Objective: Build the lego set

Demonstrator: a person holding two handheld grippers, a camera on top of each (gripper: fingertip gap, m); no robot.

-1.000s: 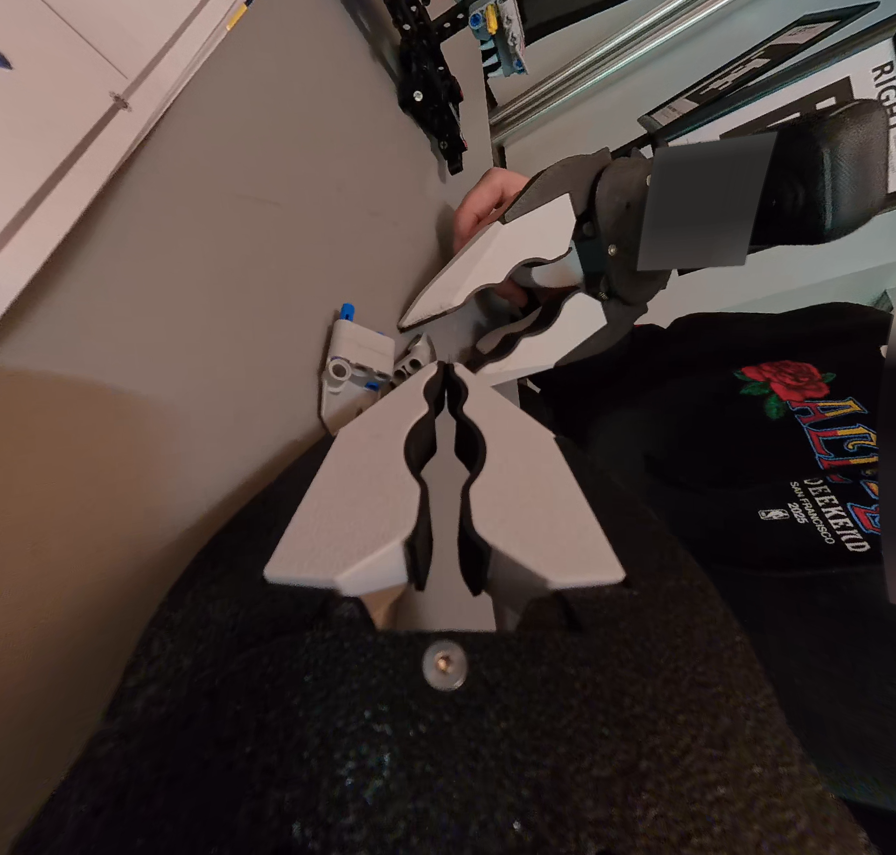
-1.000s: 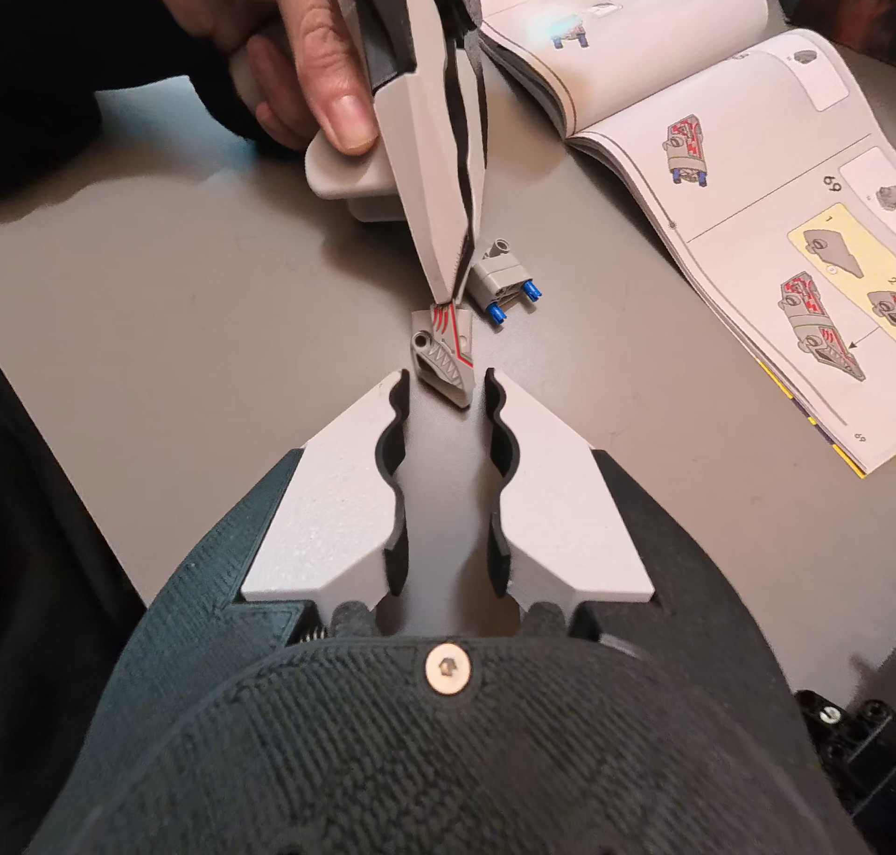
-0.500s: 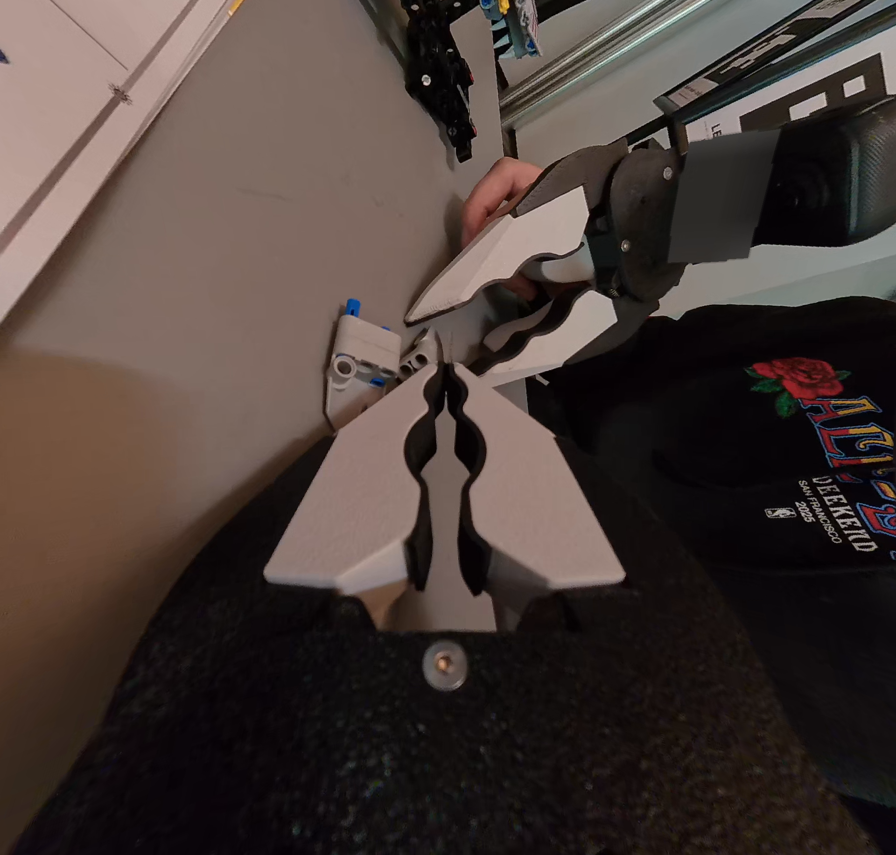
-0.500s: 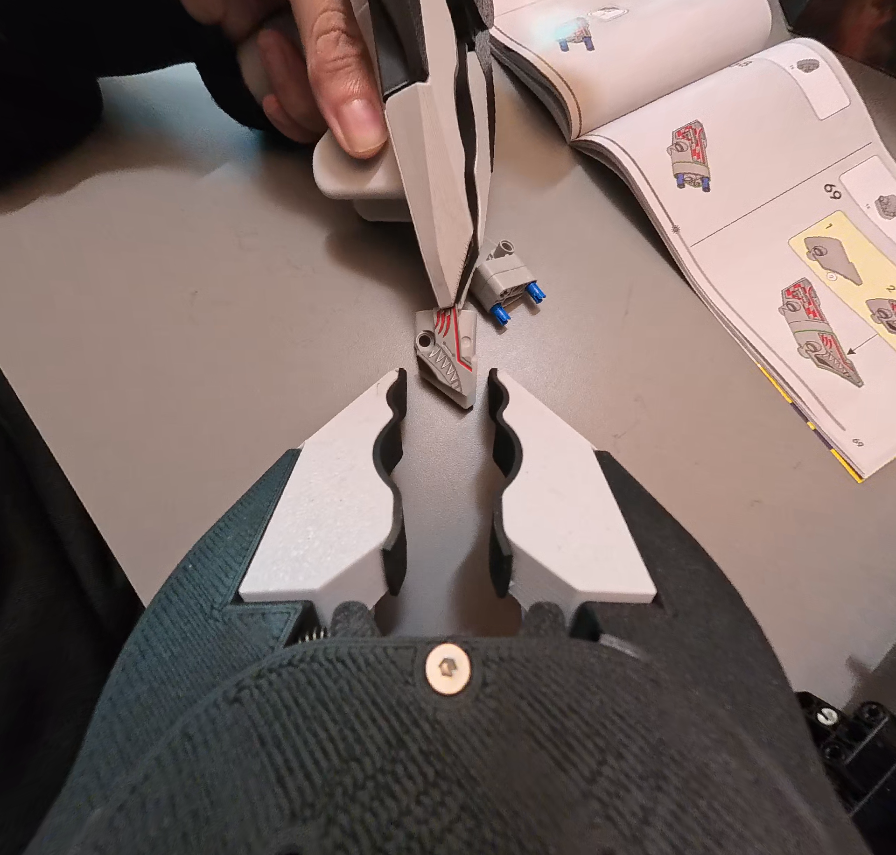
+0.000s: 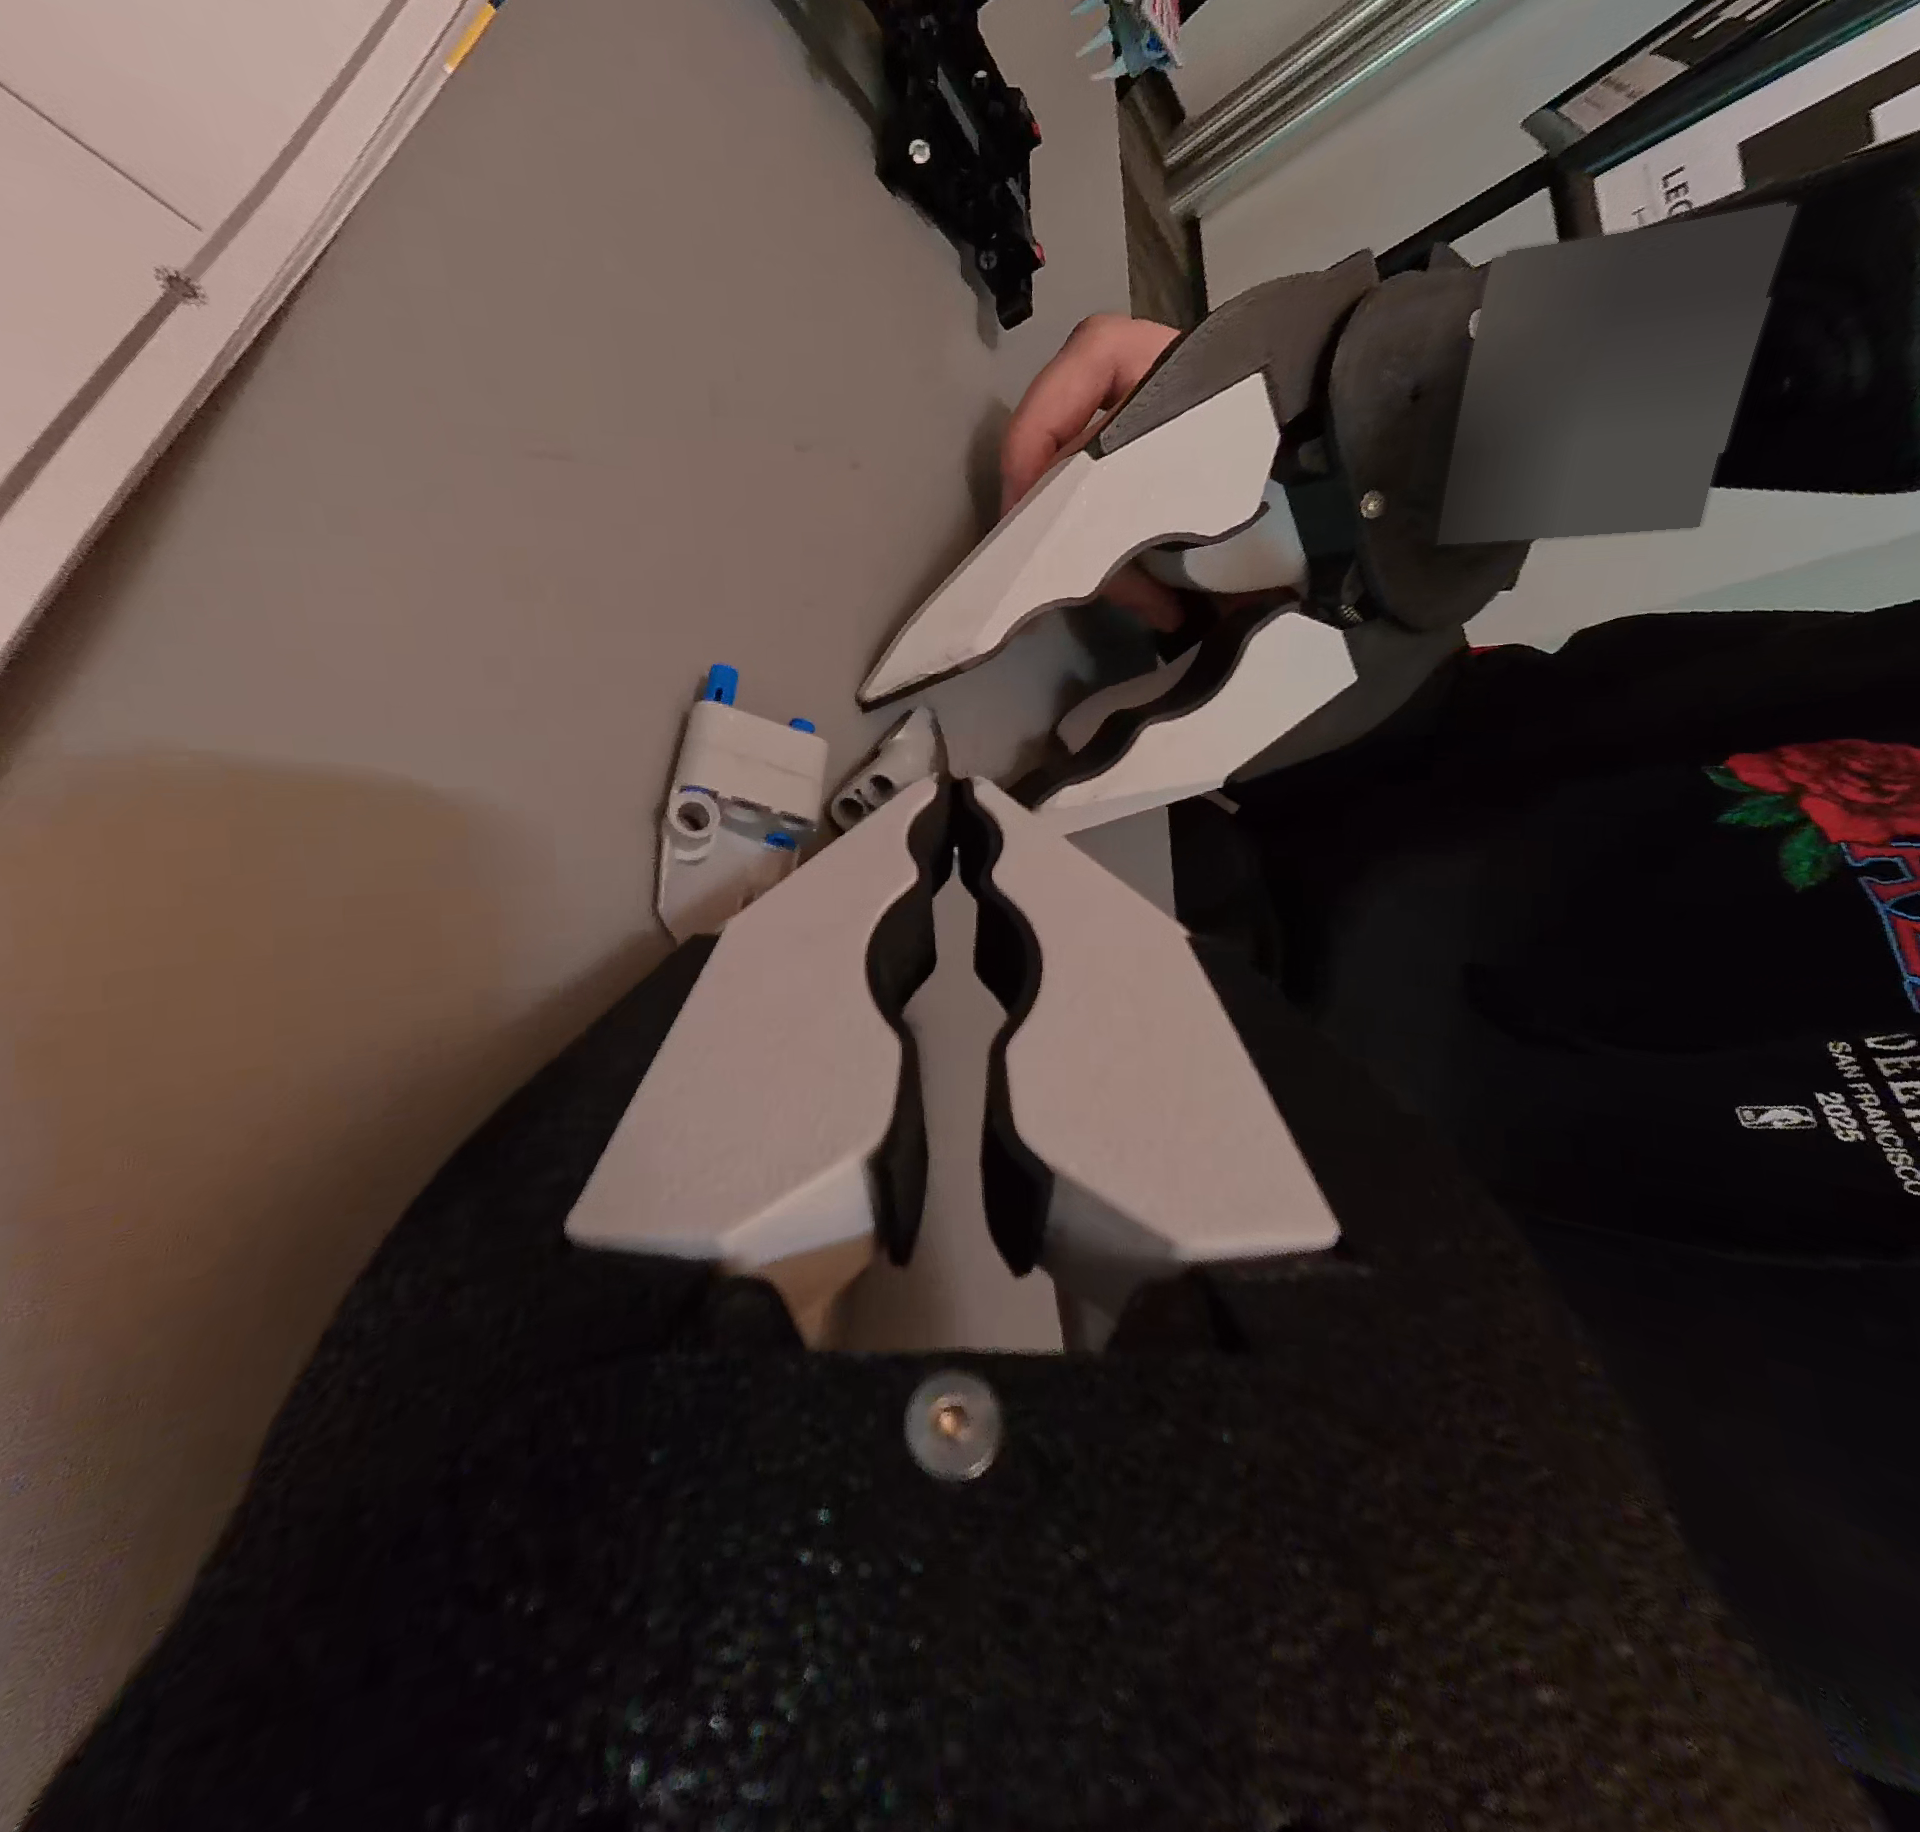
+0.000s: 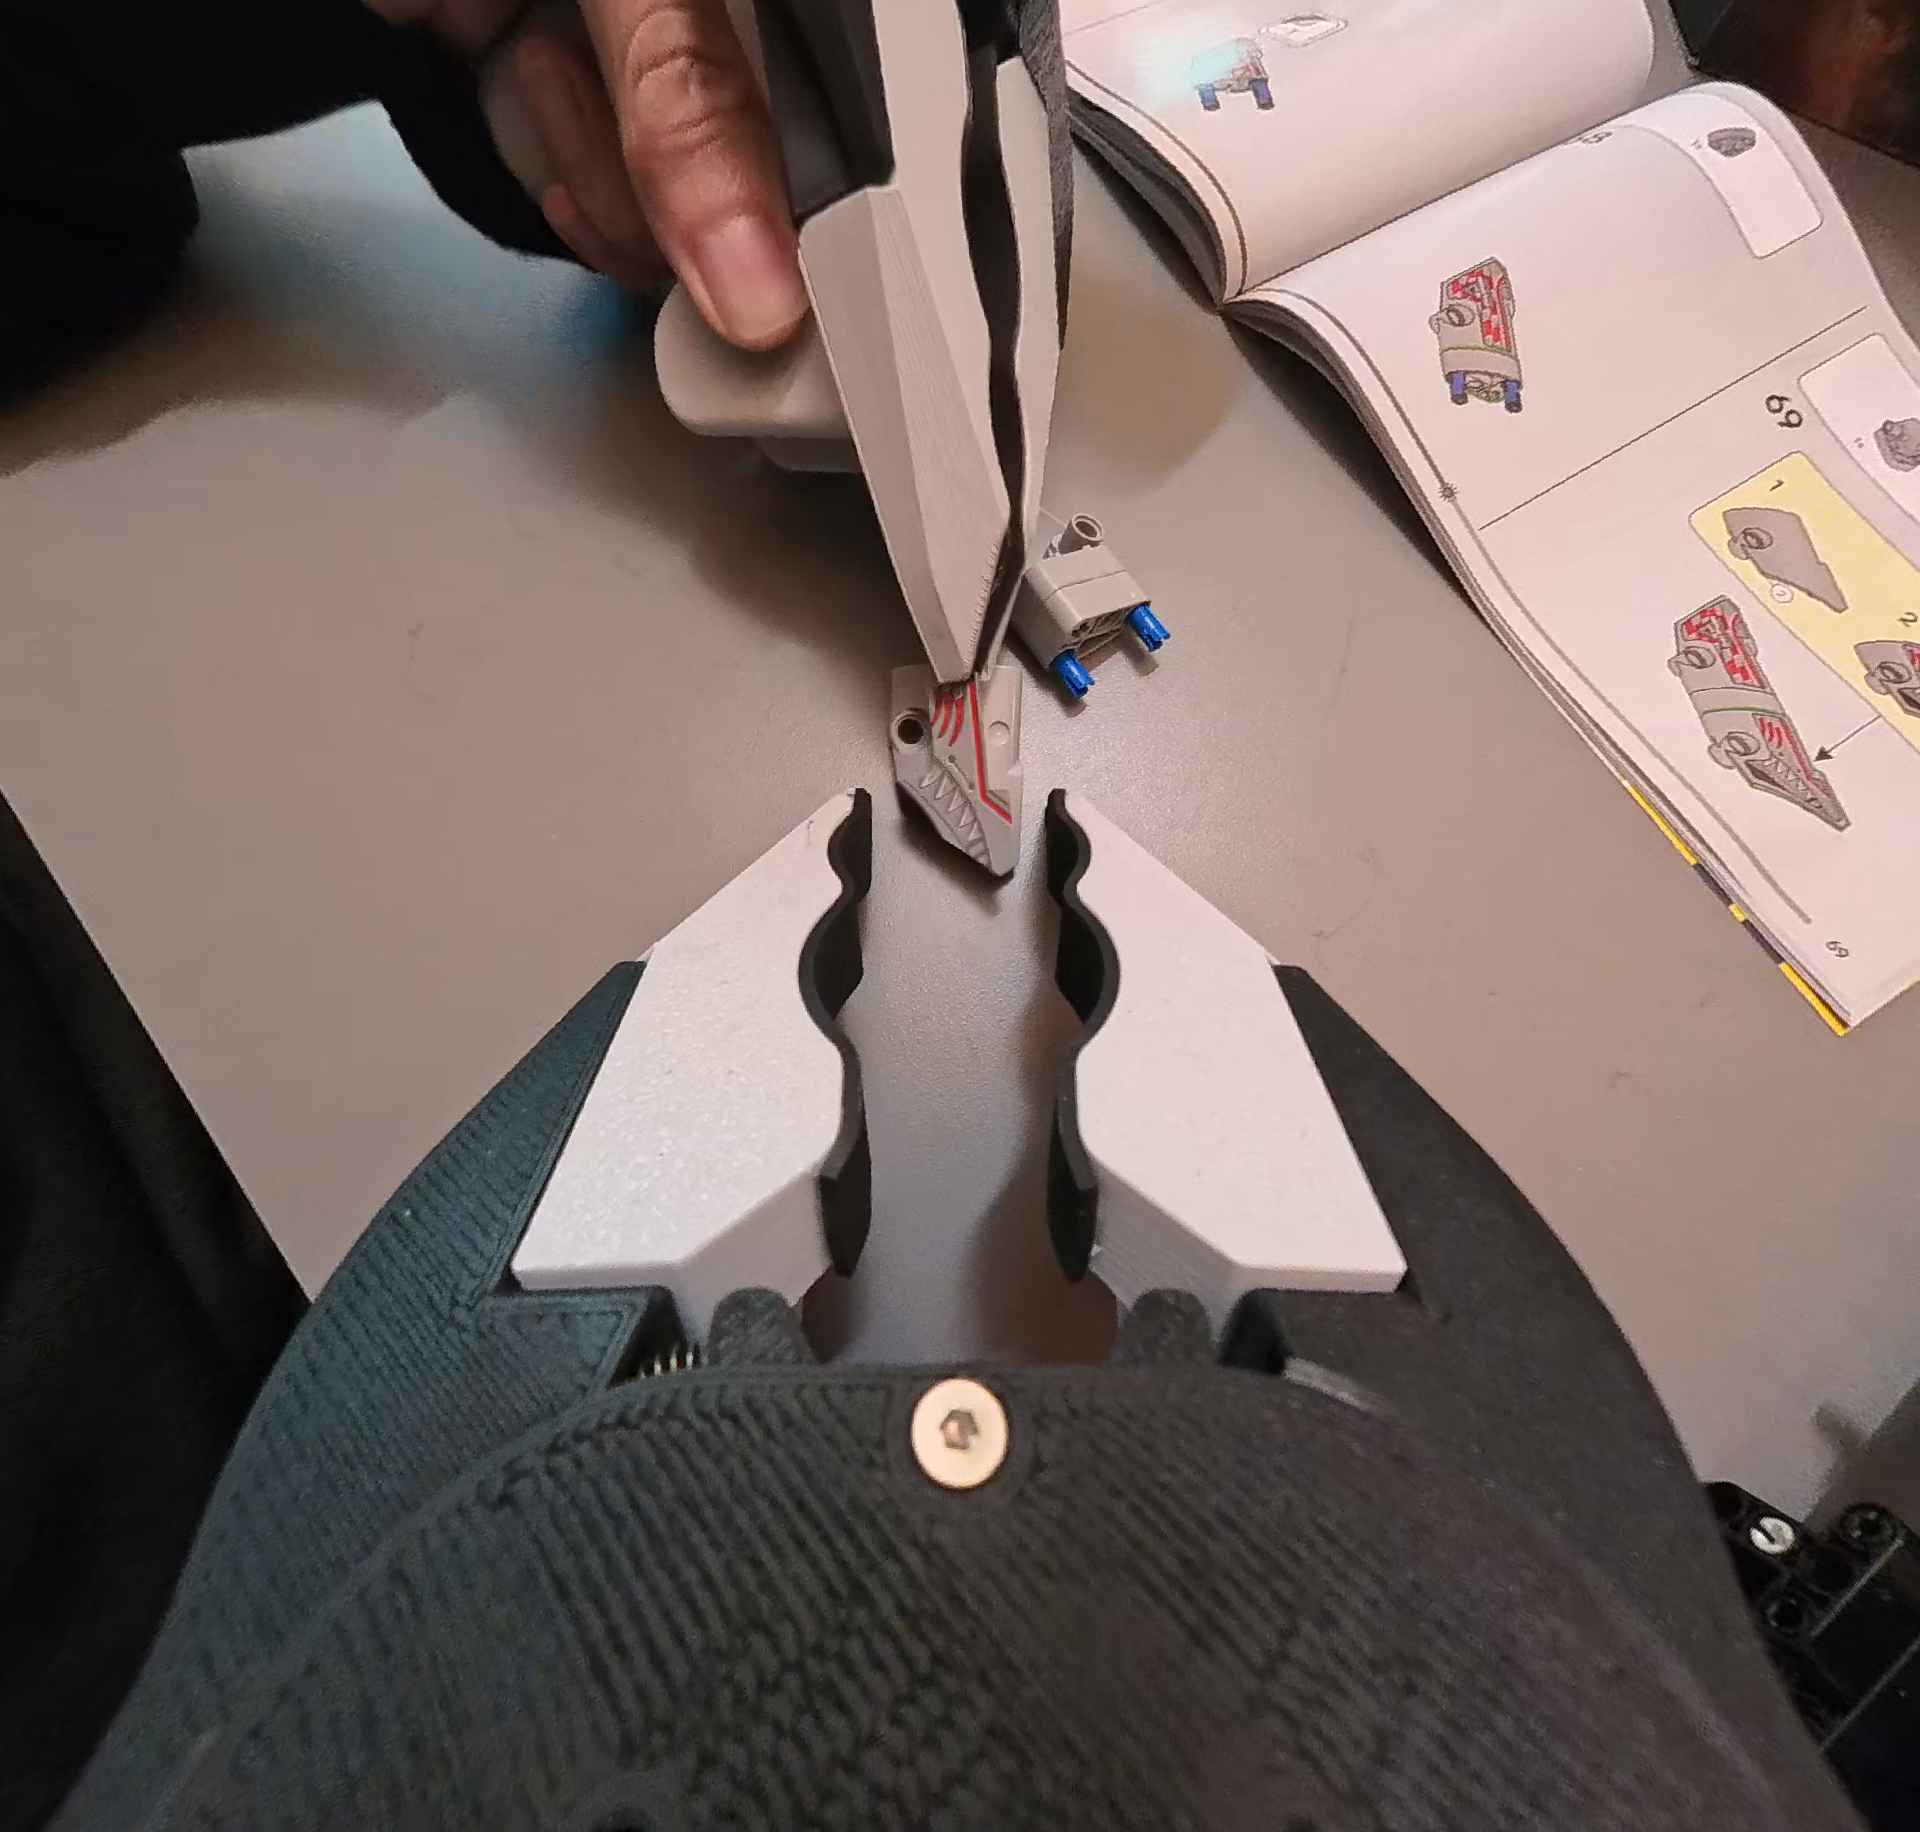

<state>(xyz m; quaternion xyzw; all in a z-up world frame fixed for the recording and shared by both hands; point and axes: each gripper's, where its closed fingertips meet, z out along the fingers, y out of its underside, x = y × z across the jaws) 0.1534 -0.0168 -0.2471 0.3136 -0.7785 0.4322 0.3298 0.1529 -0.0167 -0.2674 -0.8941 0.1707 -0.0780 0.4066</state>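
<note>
Little has shifted: right gripper, jaws parted and empty, remains just short of the printed wedge piece, whose long axis points into the gap. Left gripper, closed, pinches its far end on the table.

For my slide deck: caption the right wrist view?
Left tongs pinch grey shark-face piece; open right tongs wait below.

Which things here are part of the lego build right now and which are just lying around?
In use:
- left gripper, shut on the grey shark-faced panel
- right gripper, open beside that panel
- grey block with blue pins
- open instruction booklet

Lying about:
- black lego assembly
- dark box
</note>
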